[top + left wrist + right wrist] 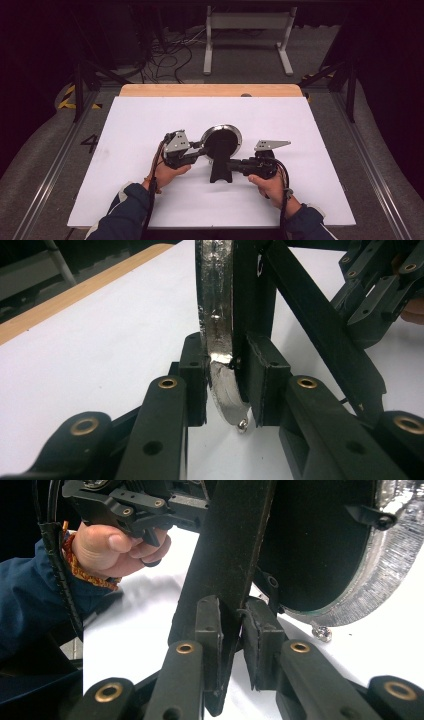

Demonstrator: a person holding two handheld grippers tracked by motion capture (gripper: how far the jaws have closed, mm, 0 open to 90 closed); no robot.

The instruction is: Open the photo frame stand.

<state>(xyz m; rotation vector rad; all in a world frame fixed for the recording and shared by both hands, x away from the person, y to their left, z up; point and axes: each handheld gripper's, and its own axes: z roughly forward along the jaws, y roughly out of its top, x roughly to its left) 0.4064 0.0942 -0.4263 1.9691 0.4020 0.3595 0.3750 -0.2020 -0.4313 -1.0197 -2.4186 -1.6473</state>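
Observation:
A round frame (221, 141) with a silver rim and a black back stands upright on the white sheet, propped on its black stand leg (220, 172). My left gripper (202, 151) comes in from the left and is shut on the frame's edge. In the left gripper view its pads (195, 375) clamp the silver rim (216, 315) and the black back. My right gripper (231, 165) comes in from the right, shut on the stand leg (225, 555), with a pad (207, 625) pressed against each side. A small silver bead (322, 632) hangs at the rim's lowest point.
The white sheet (150, 120) covers a wooden table whose far edge (210, 90) is bare. Beyond it, on the floor, stand a white metal frame (247, 22) and loose cables (170, 55). Metal rails run along both sides of the table.

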